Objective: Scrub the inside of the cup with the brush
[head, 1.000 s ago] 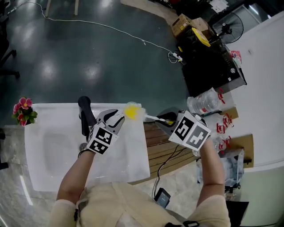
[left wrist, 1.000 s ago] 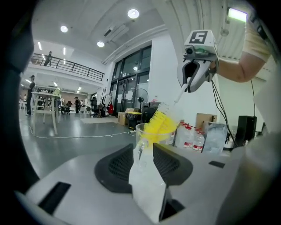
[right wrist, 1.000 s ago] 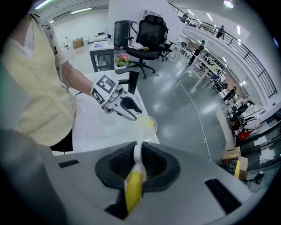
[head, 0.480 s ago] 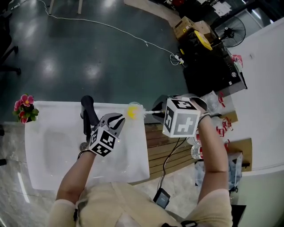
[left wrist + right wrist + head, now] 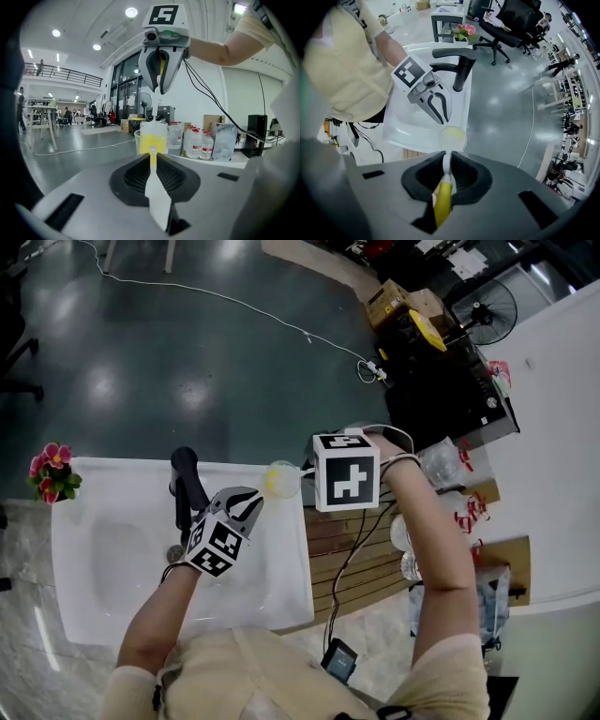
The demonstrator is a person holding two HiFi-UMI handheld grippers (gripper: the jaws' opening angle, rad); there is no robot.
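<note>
left gripper (image 5: 254, 500) pinched shut on the thin wall of the clear cup (image 5: 279, 480), at the far right corner of the white sink (image 5: 103, 596). right gripper (image 5: 446, 162) clamped on the yellow handle of the brush (image 5: 442, 201), head down inside the cup. probably light, thin, slick, easily crushed: hold gently at the rim, work from the handle.

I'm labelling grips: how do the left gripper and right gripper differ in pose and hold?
The left gripper lies nearly level, while the right gripper points steeply down. The left gripper is shut on the cup; the right gripper is shut on the brush. Both meet at the cup, brush head inside.
</note>
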